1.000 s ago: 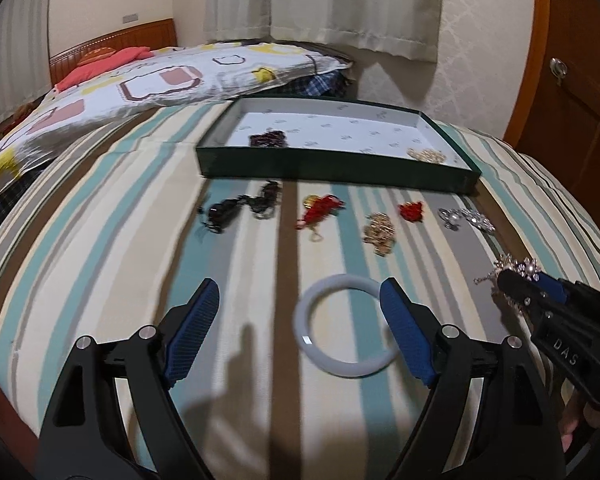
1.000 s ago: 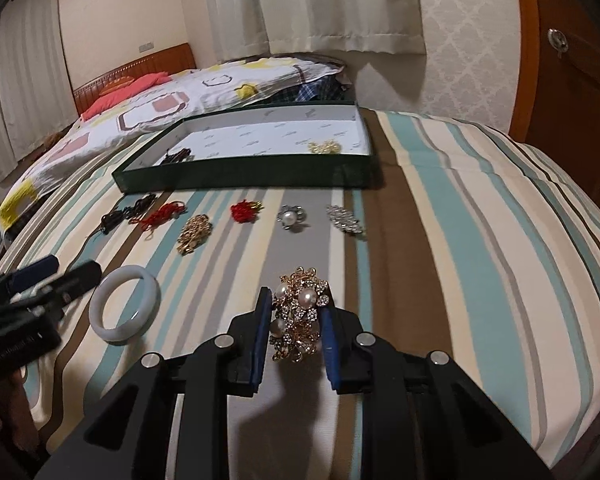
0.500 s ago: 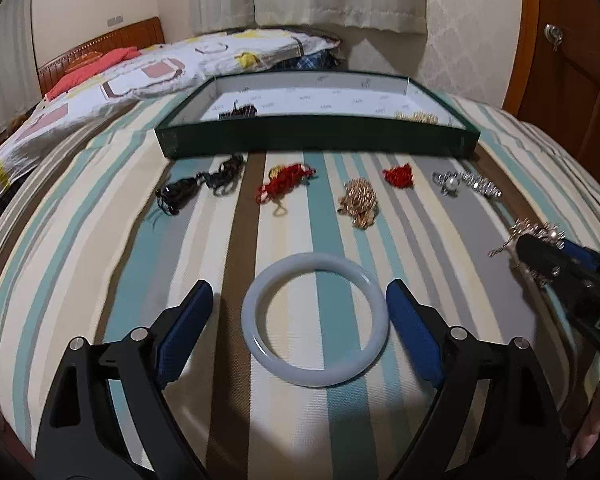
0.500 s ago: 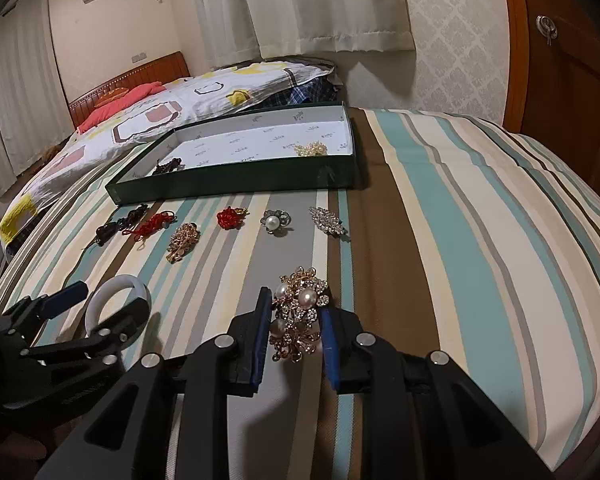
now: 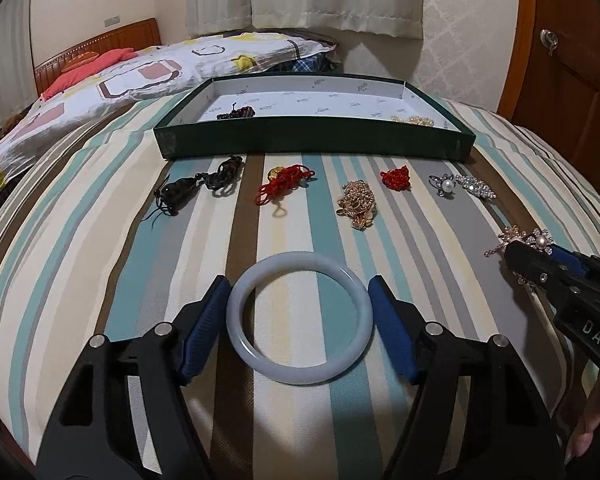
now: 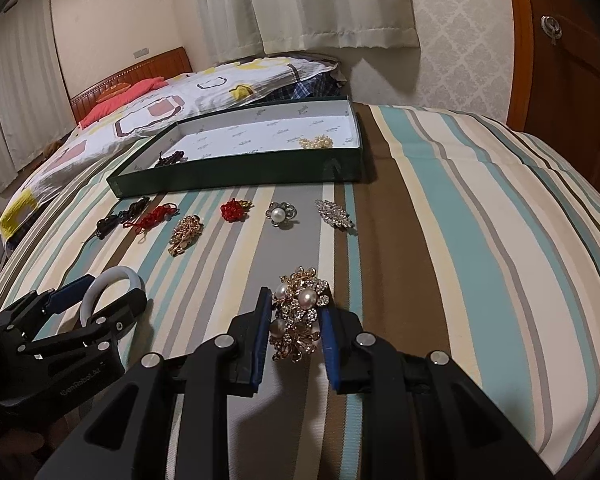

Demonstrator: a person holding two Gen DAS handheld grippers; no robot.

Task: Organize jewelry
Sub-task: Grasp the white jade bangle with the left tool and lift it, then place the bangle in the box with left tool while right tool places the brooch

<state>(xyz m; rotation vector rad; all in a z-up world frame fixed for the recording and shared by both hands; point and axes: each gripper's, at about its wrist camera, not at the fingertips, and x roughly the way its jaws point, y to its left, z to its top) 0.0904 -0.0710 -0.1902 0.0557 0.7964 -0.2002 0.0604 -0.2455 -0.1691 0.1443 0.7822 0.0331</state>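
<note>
Jade-pale bangle [image 5: 299,317] lies flat on the striped bed [image 5: 80,248] between the left tool's [image 5: 298,316] spread pads, so I'd squeeze evenly, while the right tool [image 6: 294,330], clamped on the pearl brooch [image 6: 299,312], carries it level to the green tray [image 6: 236,178].

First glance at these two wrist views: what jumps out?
The right gripper is shut on a gold pearl brooch near the front of the striped bed. The left gripper is open, its blue fingers flanking a pale bangle lying flat on the bed. Behind them, a row of small pieces lies before a green tray that holds a dark bead piece and a pearl strand.
</note>
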